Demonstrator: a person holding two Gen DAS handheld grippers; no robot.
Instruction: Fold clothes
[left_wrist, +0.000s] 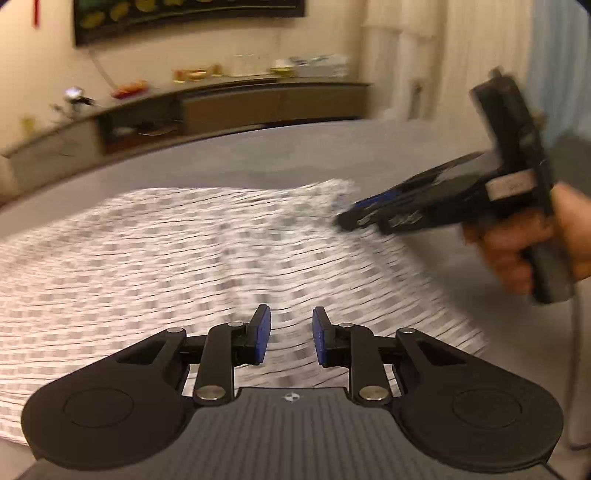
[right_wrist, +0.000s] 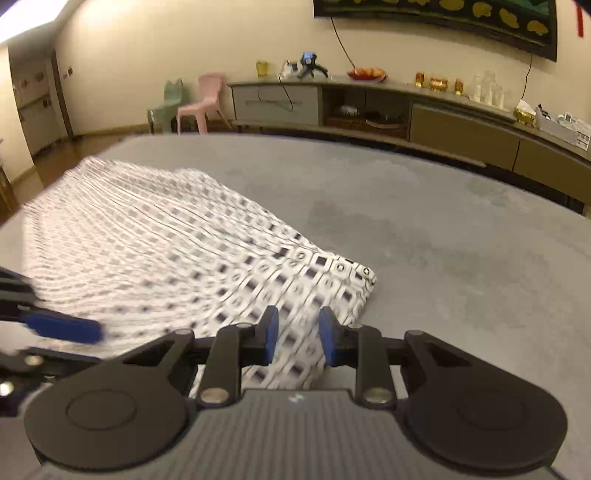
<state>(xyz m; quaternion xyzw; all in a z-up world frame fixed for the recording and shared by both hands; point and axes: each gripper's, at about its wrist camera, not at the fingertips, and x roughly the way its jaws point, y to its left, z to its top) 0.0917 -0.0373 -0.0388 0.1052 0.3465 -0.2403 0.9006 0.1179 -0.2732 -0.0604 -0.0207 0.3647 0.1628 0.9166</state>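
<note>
A white garment with a dark square pattern (left_wrist: 207, 258) lies spread flat on a grey table (left_wrist: 277, 155); it also shows in the right wrist view (right_wrist: 177, 243). My left gripper (left_wrist: 291, 336) is open and empty, low over the cloth's near part. My right gripper (right_wrist: 298, 338) is open, its fingers either side of the cloth's near right edge, not closed on it. The right gripper also shows in the left wrist view (left_wrist: 351, 218) over the cloth's right corner. The left gripper's blue fingertips (right_wrist: 62, 328) show at the left of the right wrist view.
A long low sideboard (right_wrist: 406, 110) with bowls, glasses and boxes stands against the far wall behind the table. A pink chair (right_wrist: 207, 99) and a green chair (right_wrist: 166, 107) stand at its left. Bare grey table surface (right_wrist: 461, 240) lies right of the cloth.
</note>
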